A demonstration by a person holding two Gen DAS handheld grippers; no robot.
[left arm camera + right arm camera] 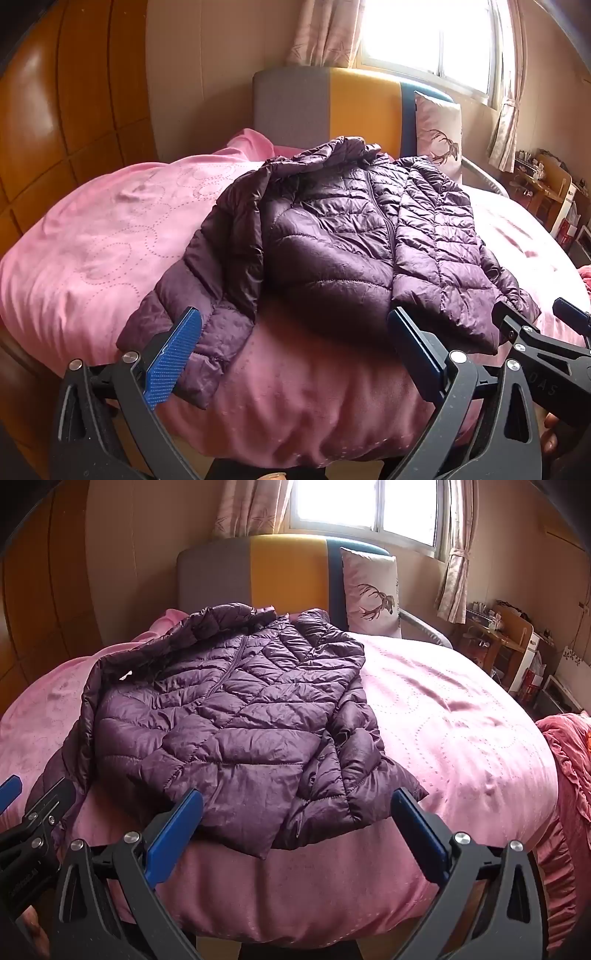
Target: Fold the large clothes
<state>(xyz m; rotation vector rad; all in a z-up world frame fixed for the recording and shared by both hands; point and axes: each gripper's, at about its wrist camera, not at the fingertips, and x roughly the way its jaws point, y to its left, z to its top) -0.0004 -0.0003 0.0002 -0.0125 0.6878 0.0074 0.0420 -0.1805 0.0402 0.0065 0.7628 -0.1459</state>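
Purple and puffy, the jacket (354, 236) lies zipped, front up, on the pink bed (92, 236), hem toward me at the near edge. Going left to right: my left gripper (291, 350) hangs with jaws wide apart and nothing between them, its left pad just over the near sleeve (192, 306); my right gripper (295, 830) is just as wide and empty before the hem (258, 827), near the other sleeve. I judge the slick quilted shell the main risk: a shallow pinch could slip off, and trapped air could spring a fold open. Uneven lifts would skew the fold.
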